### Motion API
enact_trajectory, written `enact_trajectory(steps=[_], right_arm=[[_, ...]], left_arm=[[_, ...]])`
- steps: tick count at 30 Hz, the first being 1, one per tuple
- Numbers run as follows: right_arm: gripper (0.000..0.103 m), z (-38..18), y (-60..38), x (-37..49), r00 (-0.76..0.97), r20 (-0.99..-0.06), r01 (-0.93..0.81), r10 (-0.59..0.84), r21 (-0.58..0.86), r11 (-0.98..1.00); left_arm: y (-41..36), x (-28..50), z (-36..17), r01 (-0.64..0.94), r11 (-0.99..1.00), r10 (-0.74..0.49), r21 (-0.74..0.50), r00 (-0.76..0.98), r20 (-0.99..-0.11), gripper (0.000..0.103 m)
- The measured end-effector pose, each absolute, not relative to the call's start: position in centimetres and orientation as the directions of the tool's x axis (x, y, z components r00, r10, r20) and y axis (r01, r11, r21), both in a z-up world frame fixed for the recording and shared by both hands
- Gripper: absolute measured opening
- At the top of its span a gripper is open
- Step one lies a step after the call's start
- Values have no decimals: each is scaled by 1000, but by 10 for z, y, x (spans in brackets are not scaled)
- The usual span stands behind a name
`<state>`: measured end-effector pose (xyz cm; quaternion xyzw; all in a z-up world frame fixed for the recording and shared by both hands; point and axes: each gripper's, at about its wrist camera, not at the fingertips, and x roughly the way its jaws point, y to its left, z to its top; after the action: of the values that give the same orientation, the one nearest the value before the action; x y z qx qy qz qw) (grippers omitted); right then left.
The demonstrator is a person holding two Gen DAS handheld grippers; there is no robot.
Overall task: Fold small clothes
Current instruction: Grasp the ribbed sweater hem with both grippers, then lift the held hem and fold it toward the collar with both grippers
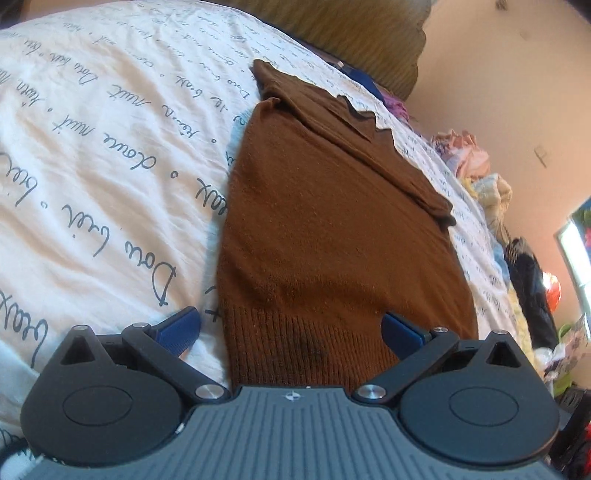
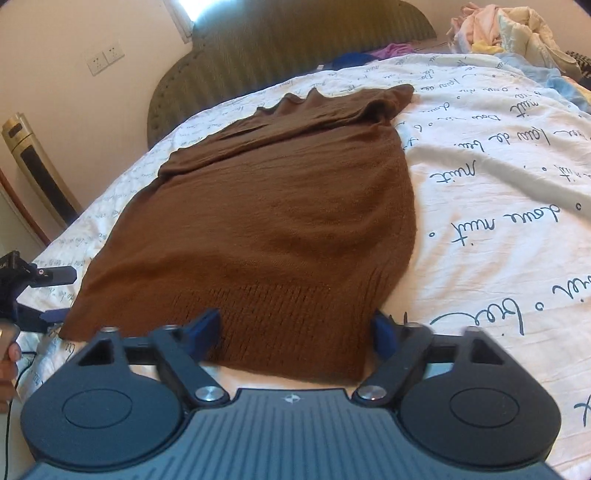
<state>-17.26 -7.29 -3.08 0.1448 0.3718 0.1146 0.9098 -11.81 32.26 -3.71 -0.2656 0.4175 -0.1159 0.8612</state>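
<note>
1. A brown sweater [image 2: 266, 221] is laid flat on a white bedsheet [image 2: 498, 206] printed with handwriting, its ribbed hem nearest both cameras and its sleeves folded across the far end, by the headboard [image 2: 288, 48].
2. The right gripper [image 2: 295, 334] is held wide open at the hem's right-hand part; the ribbed band is seen between the two blue fingers [image 2: 205, 332], but nothing is clamped.
3. The left gripper [image 1: 291, 328] is likewise spread wide at the hem's left corner, one finger out on the sheet and the other over the knit. No cloth is held.
4. In the right wrist view the left gripper [image 2: 55, 295] is seen at the sweater's left edge, just beside the corner.
5. The step in hand is judged to be the taking of the hem, so that the bottom can be carried up toward the sleeves.
6. For a clean fold, both layers of the ribbed band should be caught, not the top layer alone, and the sheet beneath should be left out of the grip.
7. The two grips are best placed level with each other, near opposite corners, so the hem is lifted straight.
8. The knit is soft and likely to sag between the grippers; light tension across the hem should be kept.
9. Piled laundry [image 2: 509, 26] lies well apart at the bed's far corner.
</note>
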Motion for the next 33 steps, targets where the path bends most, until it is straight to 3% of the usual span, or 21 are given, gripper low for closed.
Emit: enact_trajectory(steps=[1, 4, 10, 12, 13, 16, 17, 24, 33], right_arm=[[23, -32, -73, -170, 689, -652, -98, 317, 349, 932], [19, -33, -73, -164, 675, -654, -109, 340, 368, 924], [15, -35, -75, -165, 681, -640, -113, 356, 388, 915], [15, -36, -77, -165, 681, -636, -113, 363, 399, 910], [15, -36, -78, -165, 681, -634, -112, 367, 404, 908], [12, -34, -79, -166, 684, -628, -115, 370, 409, 905], [11, -34, -82, -166, 686, -625, -115, 372, 412, 904], [9, -10, -86, -167, 741, -564, -138, 364, 403, 905], [8, 38, -98, -119, 785, -470, -203, 403, 419, 885]], left_arm=[[324, -120, -38, -32, 822, -422, -568, 636, -646, 103], [320, -123, -38, -27, 828, -417, -560, 638, -647, 103], [298, -121, -32, 12, 905, -344, -425, 606, -717, 99], [294, -124, -31, 10, 928, -298, -372, 618, -727, 82], [295, -125, -31, -1, 933, -281, -359, 618, -734, 63], [305, -124, -32, -17, 933, -276, -360, 609, -744, 25], [309, -124, -33, -14, 927, -291, -375, 605, -741, 9], [322, -129, -24, 27, 896, -357, -444, 640, -681, 4], [353, -80, 8, 54, 704, -534, -708, 698, -478, 4]])
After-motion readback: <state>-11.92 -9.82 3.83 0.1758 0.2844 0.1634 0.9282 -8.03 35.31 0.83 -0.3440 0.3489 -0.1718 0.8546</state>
